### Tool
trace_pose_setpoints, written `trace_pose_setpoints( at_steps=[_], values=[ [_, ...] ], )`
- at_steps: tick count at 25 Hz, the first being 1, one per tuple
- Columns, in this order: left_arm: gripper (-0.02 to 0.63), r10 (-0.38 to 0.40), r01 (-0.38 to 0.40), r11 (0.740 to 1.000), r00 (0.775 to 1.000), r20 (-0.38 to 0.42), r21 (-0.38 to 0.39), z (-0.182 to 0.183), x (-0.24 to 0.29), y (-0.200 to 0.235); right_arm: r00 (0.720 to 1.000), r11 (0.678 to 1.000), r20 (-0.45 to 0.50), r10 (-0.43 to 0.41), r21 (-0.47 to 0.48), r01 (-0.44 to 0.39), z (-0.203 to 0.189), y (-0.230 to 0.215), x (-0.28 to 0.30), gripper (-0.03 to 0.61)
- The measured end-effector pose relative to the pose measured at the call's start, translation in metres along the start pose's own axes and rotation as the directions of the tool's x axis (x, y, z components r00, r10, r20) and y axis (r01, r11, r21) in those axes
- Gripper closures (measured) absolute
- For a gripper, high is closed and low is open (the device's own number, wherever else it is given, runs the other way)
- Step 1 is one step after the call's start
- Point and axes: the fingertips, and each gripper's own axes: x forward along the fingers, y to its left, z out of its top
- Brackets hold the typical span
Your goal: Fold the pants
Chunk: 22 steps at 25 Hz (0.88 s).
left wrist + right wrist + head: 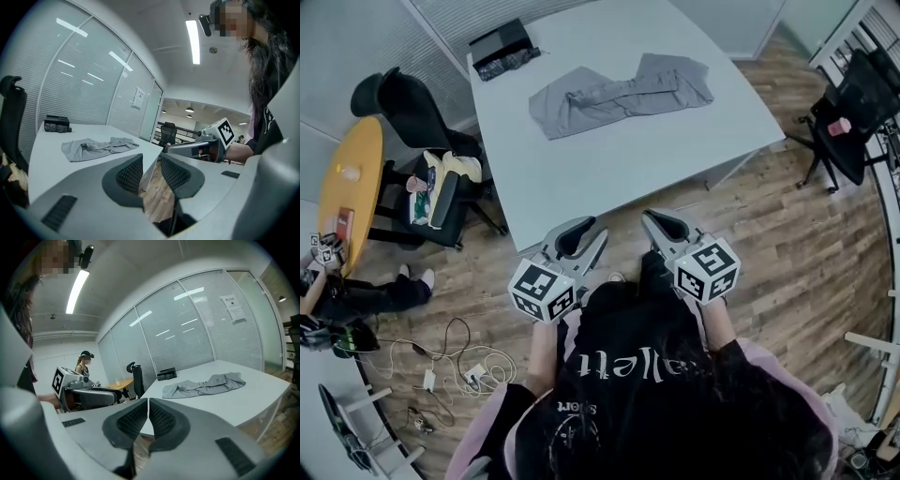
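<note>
Crumpled grey cloth pants (619, 94) lie on the white rectangular table (609, 178) at twelve o'clock; brown wood-plank floor (787, 253) around, black office chair (412, 112) at ten. Left gripper (586, 234): jaws apart, empty; right gripper (658, 223): jaws pressed together, empty.

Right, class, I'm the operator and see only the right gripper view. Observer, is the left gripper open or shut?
Observer: Open. The left gripper view shows the left gripper with its jaws apart, nothing between them.
Operator: Is the black chair beside the table free?
Observer: No. In the head view, a pile of belongings lies on its seat.
Operator: Anything on the floor near us?
Observer: Yes, white cables lie on the wood floor to our left.
</note>
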Motion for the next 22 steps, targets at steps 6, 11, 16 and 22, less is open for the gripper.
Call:
trace_pose_setpoints(
  at_steps=[6,11,16,22],
  values=[
    [0.477,-0.001,0.001,1.0,1.0,0.017,0.001,-0.002,-0.011,-0.003,1.0,1.0,-0.006,0.003,-0.014,-0.003,-0.001,0.012,-0.002,0.551],
    [0.477,-0.001,0.001,1.0,1.0,0.027,-0.001,-0.004,-0.018,-0.007,1.0,1.0,-0.016,0.006,-0.024,-0.007,-0.002,0.019,-0.004,0.551],
    [0.477,0.004,-0.004,1.0,0.999,0.036,-0.009,-0.006,-0.023,-0.007,1.0,0.999,-0.028,0.011,-0.031,-0.012,-0.005,0.024,-0.002,0.551],
    [0.477,0.005,-0.004,1.0,0.999,0.039,-0.017,-0.007,-0.026,-0.006,0.999,0.999,-0.037,0.015,-0.032,-0.016,-0.005,0.027,0.001,0.551]
  ],
)
